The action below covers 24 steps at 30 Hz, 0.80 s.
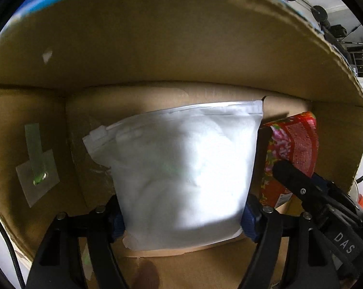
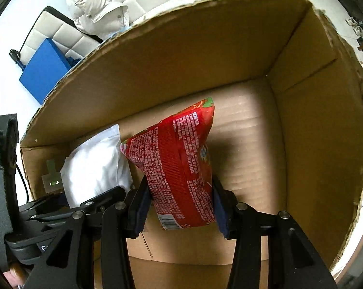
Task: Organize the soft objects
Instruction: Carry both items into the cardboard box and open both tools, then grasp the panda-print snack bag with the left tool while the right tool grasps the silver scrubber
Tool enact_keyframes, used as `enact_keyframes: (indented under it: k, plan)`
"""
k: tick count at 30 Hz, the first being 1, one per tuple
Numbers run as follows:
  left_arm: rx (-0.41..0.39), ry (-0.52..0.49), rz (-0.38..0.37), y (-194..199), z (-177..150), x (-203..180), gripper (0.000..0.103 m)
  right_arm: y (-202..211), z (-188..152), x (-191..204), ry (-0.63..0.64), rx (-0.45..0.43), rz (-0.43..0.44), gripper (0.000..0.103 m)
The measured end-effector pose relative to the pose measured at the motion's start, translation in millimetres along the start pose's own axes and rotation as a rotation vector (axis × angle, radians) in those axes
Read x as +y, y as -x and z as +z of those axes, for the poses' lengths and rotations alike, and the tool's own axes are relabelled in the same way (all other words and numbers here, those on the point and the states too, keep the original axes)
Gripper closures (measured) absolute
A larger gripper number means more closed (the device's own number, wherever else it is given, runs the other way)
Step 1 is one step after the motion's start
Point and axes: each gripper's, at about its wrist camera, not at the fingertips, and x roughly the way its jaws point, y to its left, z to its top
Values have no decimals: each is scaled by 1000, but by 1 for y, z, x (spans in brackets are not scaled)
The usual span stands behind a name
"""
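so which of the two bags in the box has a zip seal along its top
The white pouch, held by the left gripper. A clear zip strip runs along its far edge. The red printed packet in the right gripper has a crimped edge instead.

White pouch (image 1: pixel 181 175), red printed packet (image 2: pixel 181 166), brown box (image 2: pixel 302 120)

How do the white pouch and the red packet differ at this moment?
The white pouch is plain, frosted and zip-topped; the red packet is glossy, covered in print, with a barcode. The pouch looks wider and puffier, the packet narrower. The pouch sits between the pads of the left hand-held gripper, the packet in the right hand-held gripper. Both are soft bags held side by side inside the cardboard box.
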Motion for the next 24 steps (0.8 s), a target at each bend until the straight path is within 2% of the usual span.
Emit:
enact_keyframes:
  k: [3,6,10,14,16,20,22,24]
  plan:
    - [-9,-3,0,8,-8,0,25,5,-6,-2,5,21,6,48]
    - [-47,3,7,23,-17,2,17,13,-5,1,39,9,-38,24]
    - [-131,-4,56,58,-41,-3,6,36,-13,7,100,-13,-97,9]
    - [-216,-16,115,92,-71,-3,1,59,-29,15,179,-53,-197,2]
    - [-251,-15,123,107,-81,3,1,72,-44,16,205,-75,-216,0]
    - [-307,-6,126,116,-99,-4,1,85,-54,30,238,-119,-237,0]
    - [-334,-14,145,122,-108,-13,1,101,-71,32,259,-154,-247,0]
    - [-367,-21,155,132,-129,-19,1,112,-83,34,274,-178,-248,0]
